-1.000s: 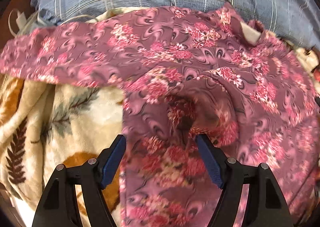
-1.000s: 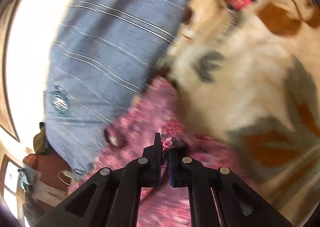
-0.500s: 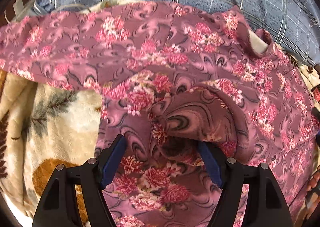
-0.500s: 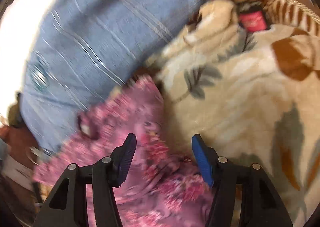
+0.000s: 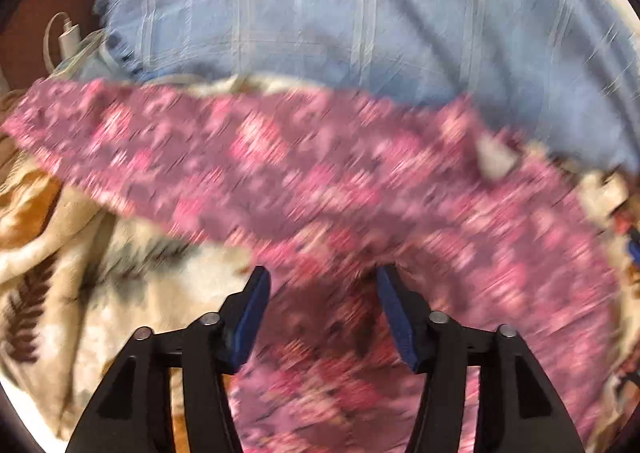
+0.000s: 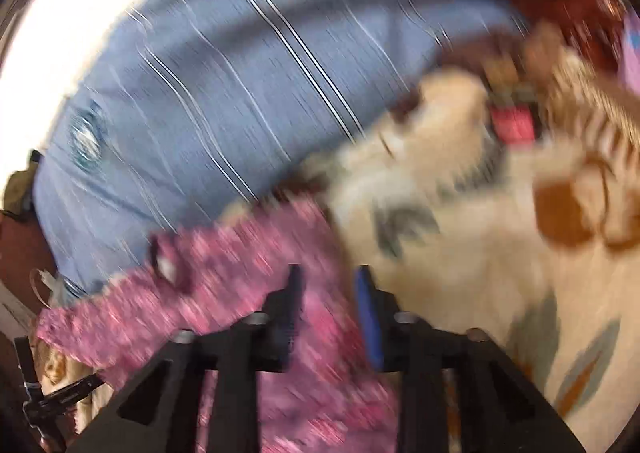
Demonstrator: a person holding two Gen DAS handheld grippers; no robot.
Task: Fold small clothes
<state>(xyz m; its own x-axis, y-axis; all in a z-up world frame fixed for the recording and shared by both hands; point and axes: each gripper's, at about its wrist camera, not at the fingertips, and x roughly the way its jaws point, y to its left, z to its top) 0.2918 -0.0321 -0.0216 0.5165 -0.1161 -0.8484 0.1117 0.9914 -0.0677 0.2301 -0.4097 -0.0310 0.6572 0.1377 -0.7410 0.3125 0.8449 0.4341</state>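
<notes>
Left wrist view: left tool [image 5: 322, 285] partly open and closing, one soft, light floral garment [image 5: 304, 173] spread ahead and between the jaws on the blanket [image 5: 120, 293], pads not pressing; likely limp, best taken at an edge. Right wrist view: right tool [image 6: 328, 285] opening, empty, the same garment's edge just ahead-left; one blue pillow [image 6: 240, 93] beyond.

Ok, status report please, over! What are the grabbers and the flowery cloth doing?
Left gripper closing, pink floral garment bunched between its jaws, not pinched. Right gripper opening, nothing gripped. Garment lies on leaf-print blanket. Nothing in the way.
</notes>
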